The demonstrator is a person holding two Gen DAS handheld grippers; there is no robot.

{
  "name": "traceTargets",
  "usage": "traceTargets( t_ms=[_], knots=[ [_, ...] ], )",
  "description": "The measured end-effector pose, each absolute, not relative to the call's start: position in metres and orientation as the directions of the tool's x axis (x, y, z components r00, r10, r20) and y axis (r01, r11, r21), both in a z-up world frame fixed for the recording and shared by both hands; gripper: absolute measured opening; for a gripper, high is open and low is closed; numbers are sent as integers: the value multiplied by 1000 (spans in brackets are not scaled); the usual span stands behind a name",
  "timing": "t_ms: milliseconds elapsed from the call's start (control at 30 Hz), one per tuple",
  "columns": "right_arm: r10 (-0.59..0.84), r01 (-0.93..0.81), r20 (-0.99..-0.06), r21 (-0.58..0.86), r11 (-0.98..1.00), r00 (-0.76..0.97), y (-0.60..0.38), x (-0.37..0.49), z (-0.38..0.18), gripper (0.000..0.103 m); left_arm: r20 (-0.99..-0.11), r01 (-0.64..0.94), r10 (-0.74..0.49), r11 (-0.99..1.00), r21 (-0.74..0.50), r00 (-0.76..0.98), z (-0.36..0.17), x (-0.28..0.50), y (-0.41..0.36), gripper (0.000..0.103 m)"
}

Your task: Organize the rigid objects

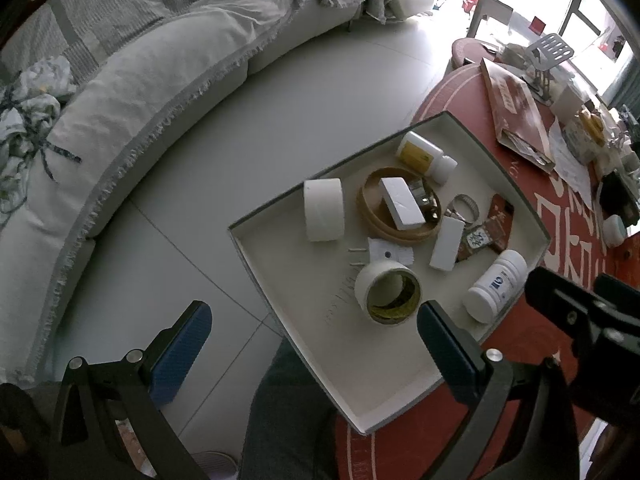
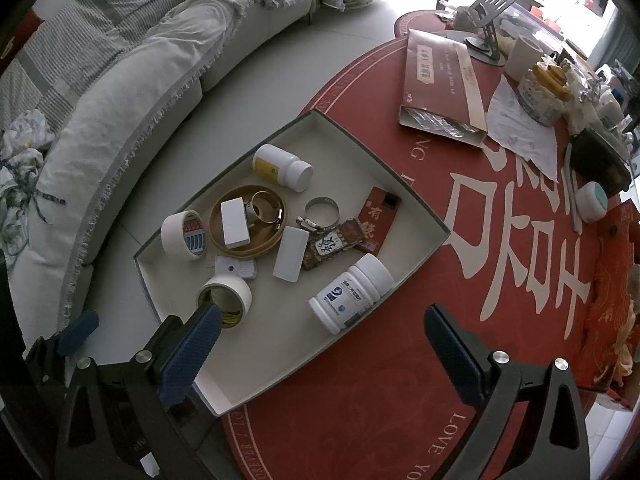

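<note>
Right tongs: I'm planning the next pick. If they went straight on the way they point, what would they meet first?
Probably the white bottle with the blue label, lying on its side in the tray. The open right tongs frame it, though depth is unclear.

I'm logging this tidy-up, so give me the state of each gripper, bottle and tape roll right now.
left gripper: open, empty
right gripper: open, empty
blue-label bottle: lying down, capped
yellow-label bottle: lying down, capped
printed tape roll: on edge
plain tape roll: on its side, hole facing the camera
tray: open, no lid
</note>
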State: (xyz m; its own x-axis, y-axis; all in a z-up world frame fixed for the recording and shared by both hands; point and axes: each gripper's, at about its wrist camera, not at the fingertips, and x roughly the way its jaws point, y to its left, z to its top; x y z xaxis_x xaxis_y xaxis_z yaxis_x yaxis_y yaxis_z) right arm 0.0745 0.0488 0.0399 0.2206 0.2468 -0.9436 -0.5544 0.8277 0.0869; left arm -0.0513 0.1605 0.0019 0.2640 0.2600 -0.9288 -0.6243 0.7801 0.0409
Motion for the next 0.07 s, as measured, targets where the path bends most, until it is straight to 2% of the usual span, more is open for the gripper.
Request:
traceTargets(
  t_ms=[67],
  knots=[
    [245, -555, -944, 84, 828, 221, 50, 74, 40, 102, -922, -618, 274, 784, 50, 273, 3, -51, 160, 103]
  ],
)
